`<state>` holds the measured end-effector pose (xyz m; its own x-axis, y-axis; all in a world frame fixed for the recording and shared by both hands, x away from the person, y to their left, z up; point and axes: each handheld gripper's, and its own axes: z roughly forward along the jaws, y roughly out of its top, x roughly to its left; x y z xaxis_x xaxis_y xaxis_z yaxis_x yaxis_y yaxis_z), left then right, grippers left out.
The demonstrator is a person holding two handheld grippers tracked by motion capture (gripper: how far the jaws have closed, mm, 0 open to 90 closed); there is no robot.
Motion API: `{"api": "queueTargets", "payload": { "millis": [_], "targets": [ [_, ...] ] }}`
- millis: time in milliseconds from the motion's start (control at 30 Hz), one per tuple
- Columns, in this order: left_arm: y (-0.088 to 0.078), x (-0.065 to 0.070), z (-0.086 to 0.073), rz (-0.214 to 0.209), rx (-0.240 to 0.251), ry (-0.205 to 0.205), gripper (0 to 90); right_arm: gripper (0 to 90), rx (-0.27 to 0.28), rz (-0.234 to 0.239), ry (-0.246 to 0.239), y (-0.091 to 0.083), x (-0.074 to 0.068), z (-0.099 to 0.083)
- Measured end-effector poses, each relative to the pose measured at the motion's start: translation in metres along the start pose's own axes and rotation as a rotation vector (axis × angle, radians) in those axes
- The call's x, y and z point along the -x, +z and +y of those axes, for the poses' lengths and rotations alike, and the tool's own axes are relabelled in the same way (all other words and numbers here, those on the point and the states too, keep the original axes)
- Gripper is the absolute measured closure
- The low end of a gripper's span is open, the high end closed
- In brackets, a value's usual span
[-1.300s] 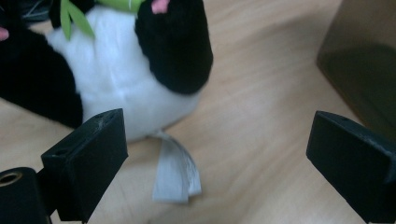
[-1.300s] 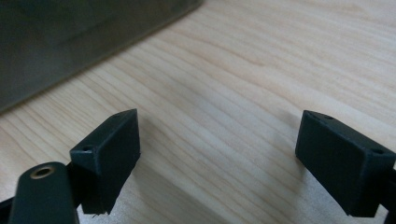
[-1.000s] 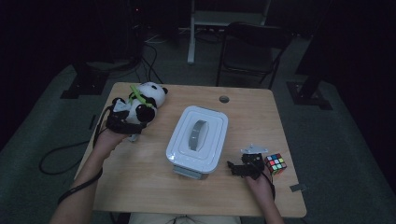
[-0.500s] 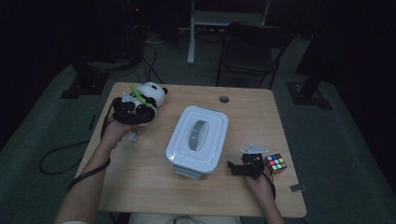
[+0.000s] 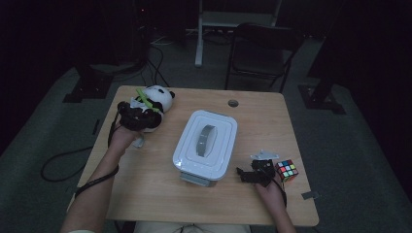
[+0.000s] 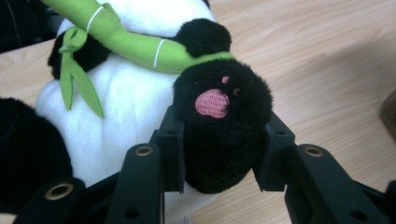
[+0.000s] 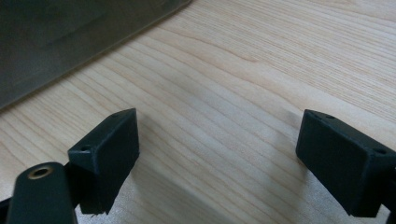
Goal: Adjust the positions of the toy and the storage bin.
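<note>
At the upper left of the table (image 5: 145, 194) in the high view lies a plush panda (image 5: 156, 99), white with black limbs and a green bamboo stalk (image 6: 135, 39) across its chest. The left gripper (image 5: 141, 118) sits directly on the toy's near side, at the end of a forearm that comes up from the lower left of the frame. In the left gripper view the panda's black foot (image 6: 222, 126), with its pink sole patch, fills the centre of the frame between the two black jaws; both pads press against the fur, one on each side, so the jaws have just been closing and now clamp the foot. The white belly spreads across the left half of that view, the wood grain across the right.

In the middle of the high view stands a white lidded box (image 5: 206, 144) with a grey handle, apart from the toy.

At the lower right, the right gripper (image 5: 247, 175) rests low over the tabletop, just to the right of the box. Its jaws stand wide apart with bare wood between them. A colour cube (image 5: 286, 170) lies just to the right of that gripper.
</note>
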<state>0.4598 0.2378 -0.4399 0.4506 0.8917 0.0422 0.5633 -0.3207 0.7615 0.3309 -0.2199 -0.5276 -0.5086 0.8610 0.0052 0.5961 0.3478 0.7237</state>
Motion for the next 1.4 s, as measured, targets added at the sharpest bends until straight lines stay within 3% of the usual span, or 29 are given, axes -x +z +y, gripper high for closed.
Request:
{"api": "queueTargets", "payload": {
  "millis": [333,533,1067,1400],
  "targets": [
    [-0.015,0.006,-0.012,-0.008,-0.015,0.024,64.5,13.0,0.000,0.000,0.001,0.000,0.000,0.000],
    [-0.028,0.008,-0.020,-0.026,-0.011,0.013,64.4,13.0,0.000,0.000,0.001,0.000,0.000,0.000],
    [-0.072,0.028,-0.057,-0.057,-0.009,0.057,64.3,13.0,0.000,0.000,0.001,0.000,0.000,0.000],
    [-0.105,0.042,-0.077,-0.107,-0.006,0.071,64.1,13.0,0.000,0.000,0.002,0.000,0.000,0.000]
  ]
}}
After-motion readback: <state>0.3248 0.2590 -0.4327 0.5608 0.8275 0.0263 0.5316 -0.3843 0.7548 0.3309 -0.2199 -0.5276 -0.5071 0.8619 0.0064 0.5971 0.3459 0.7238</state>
